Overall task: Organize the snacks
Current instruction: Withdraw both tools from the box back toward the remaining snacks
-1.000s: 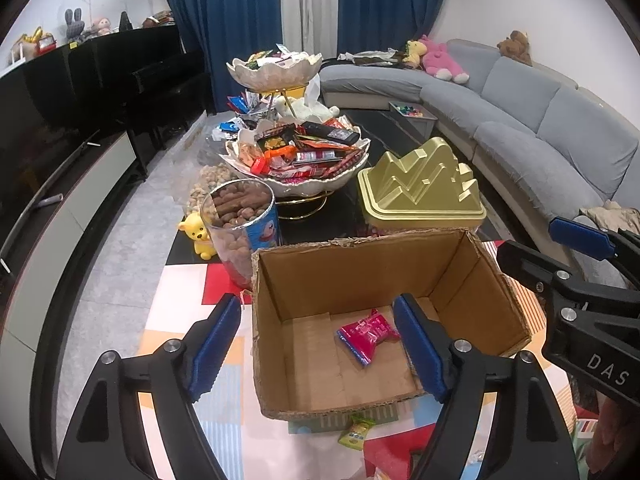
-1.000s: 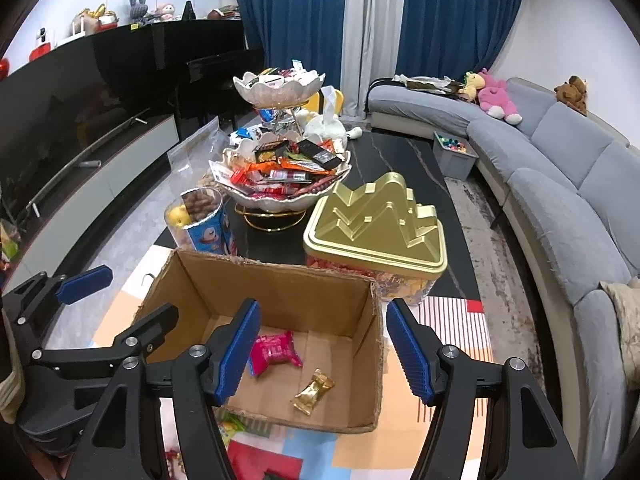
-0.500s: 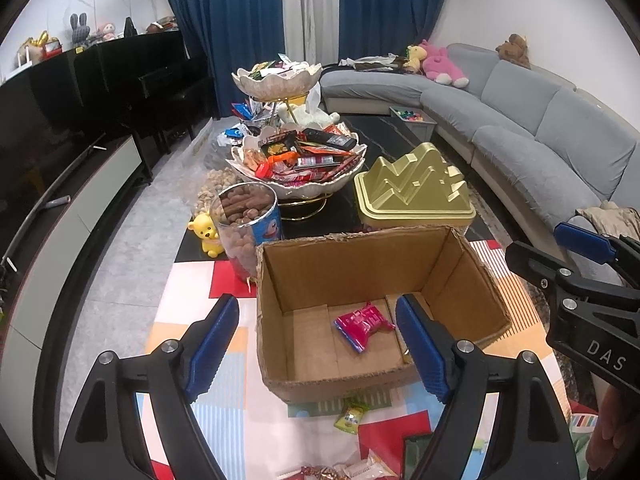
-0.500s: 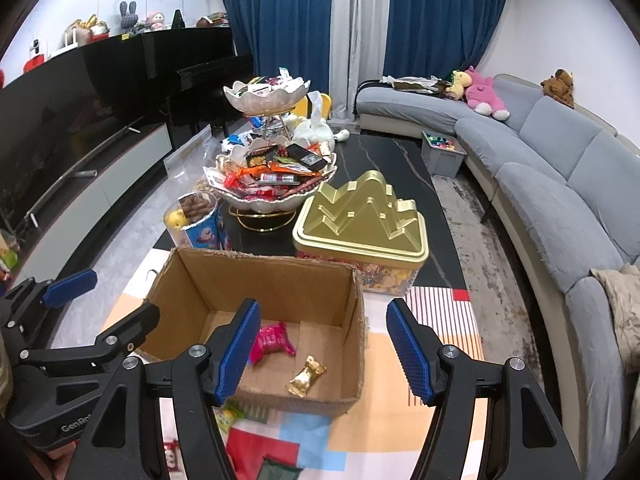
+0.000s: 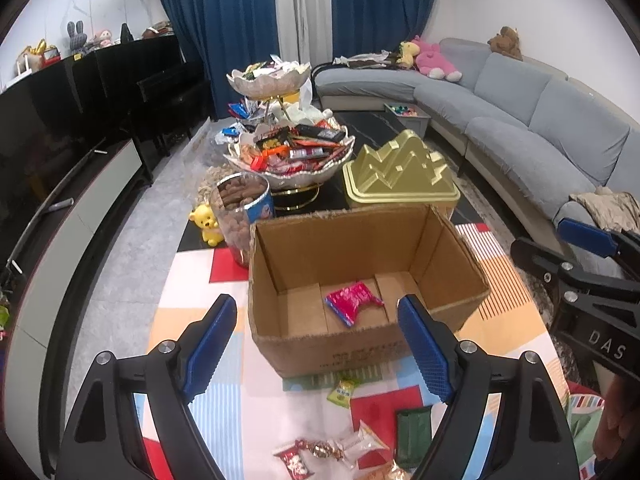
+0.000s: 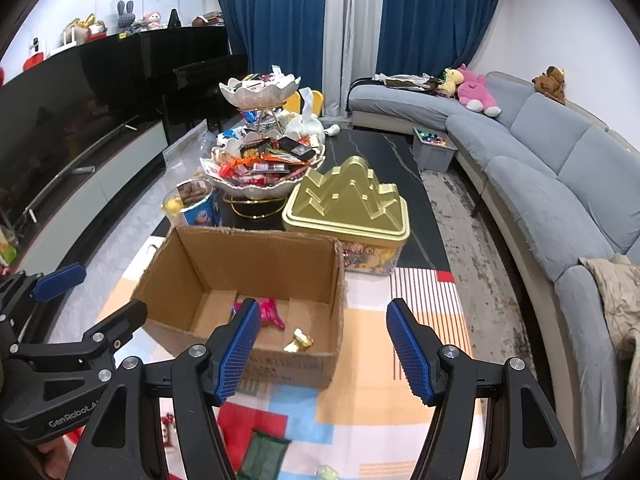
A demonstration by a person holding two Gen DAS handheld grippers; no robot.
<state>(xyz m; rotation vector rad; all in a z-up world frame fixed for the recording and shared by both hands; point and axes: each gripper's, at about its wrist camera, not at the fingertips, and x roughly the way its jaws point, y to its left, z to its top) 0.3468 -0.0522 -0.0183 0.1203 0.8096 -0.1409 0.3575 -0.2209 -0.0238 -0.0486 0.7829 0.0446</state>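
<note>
Both our tongs, left gripper (image 5: 316, 350) having just opened wider and right gripper (image 6: 320, 350), gape empty; loose wrapped sweets (image 5: 340, 450) just below the left look light, crinkly, slippery, so we'd pinch mid-wrapper.

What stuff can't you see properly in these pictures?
- Left wrist view: the gold candy lies behind the cardboard box's near wall; only the pink packet shows.
- Left wrist view: loose sweets at the bottom edge are cut off.
- Right wrist view: the right gripper's finger covers part of the pink packet.
- Both views: wrapper lettering is too small.
</note>
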